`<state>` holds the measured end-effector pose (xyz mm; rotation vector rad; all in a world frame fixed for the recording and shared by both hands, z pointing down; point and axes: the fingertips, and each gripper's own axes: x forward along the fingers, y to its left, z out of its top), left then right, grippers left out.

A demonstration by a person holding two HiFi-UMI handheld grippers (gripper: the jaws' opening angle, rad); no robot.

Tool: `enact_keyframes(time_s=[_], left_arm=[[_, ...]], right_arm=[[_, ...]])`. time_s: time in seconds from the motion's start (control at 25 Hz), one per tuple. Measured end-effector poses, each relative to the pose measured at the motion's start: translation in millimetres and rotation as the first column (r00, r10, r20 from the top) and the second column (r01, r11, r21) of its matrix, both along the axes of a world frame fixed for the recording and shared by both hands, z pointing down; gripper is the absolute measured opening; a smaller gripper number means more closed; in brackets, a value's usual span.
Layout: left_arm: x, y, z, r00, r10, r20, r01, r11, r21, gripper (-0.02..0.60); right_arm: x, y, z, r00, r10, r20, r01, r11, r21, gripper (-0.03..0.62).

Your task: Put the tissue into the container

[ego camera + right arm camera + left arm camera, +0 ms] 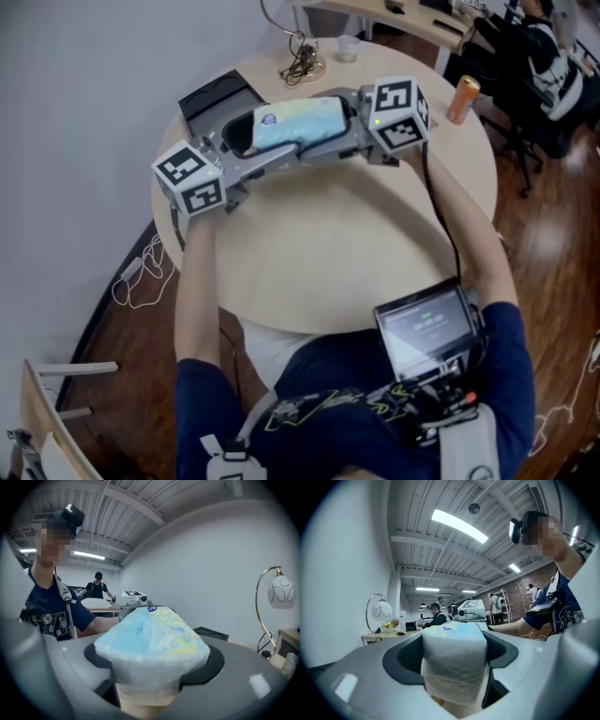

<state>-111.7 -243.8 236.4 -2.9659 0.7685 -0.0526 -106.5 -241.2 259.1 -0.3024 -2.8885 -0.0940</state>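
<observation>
Round beige table (328, 272) sits beneath the tissue pack (298, 124), held above its 12 o'clock edge, left gripper (246, 141) and right gripper (349, 120) each pinching one end, black container (211, 98) at the pack's 10 o'clock.

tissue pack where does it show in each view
Head view: tissue pack upper centre, spanning the gap between the two grippers.
Left gripper view: bottom centre, clamped in the jaws.
Right gripper view: bottom centre, clamped in the jaws.
Shared landmark: the person's navy shirt.
</observation>
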Motion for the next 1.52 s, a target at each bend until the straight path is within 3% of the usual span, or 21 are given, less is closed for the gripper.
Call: enact_keyframes(time_s=[0.28, 0.72, 0.8, 0.88, 0.92, 0.96, 1.0, 1.16, 1.4, 1.52], left_arm=[[-21.5, -56.1, -25.0, 1.000, -0.003, 0.023, 0.004, 1.000, -0.018, 0.374], [-28.2, -98.9, 39.3, 0.998, -0.035, 0.052, 0.040, 0.993, -0.111, 0.379], [-27.1, -101.5, 50.2, 0.993, -0.041, 0.109, 0.052, 0.993, -0.107, 0.380], [-29.2, -105.1, 69.5, 0.975, -0.045, 0.217, 0.067, 0.993, -0.095, 0.389], [-30.7, -105.6, 76.9, 0.966, -0.047, 0.253, 0.071, 0.994, -0.087, 0.411], [-32.2, -105.2, 79.5, 0.964, -0.050, 0.260, 0.073, 0.994, -0.082, 0.443], [-34.0, -104.1, 77.5, 0.969, -0.053, 0.241, 0.073, 0.994, -0.077, 0.471], [-44.6, -95.3, 58.5, 0.986, -0.064, 0.151, 0.074, 0.996, -0.057, 0.474], [-40.3, -69.1, 51.3, 0.985, -0.034, 0.171, 0.038, 0.999, -0.021, 0.474], [-42.1, -57.1, 48.2, 0.991, -0.023, 0.135, 0.027, 0.999, -0.028, 0.471]], right_arm=[[-22.9, -56.5, -25.0, 1.000, -0.001, -0.002, 0.001, 1.000, -0.011, 0.388], [-30.3, -97.9, 37.9, 0.998, -0.002, -0.067, -0.002, 0.999, -0.049, 0.403], [-29.8, -102.1, 44.4, 0.997, 0.018, -0.075, -0.021, 0.999, -0.038, 0.441], [-33.2, -109.4, 49.5, 0.996, 0.049, -0.076, -0.054, 0.997, -0.053, 0.510], [-34.6, -111.5, 49.8, 0.996, 0.056, -0.070, -0.061, 0.996, -0.071, 0.570], [-34.9, -111.8, 48.1, 0.996, 0.061, -0.065, -0.066, 0.995, -0.078, 0.581], [-34.0, -111.4, 45.8, 0.996, 0.066, -0.063, -0.070, 0.995, -0.070, 0.581], [-28.8, -105.4, 38.8, 0.996, 0.067, -0.059, -0.069, 0.997, -0.028, 0.583], [-8.9, -83.1, 33.5, 0.998, 0.048, -0.027, -0.048, 0.999, -0.018, 0.581], [-1.9, -72.4, 28.2, 0.999, 0.053, 0.002, -0.053, 0.999, -0.006, 0.572]])
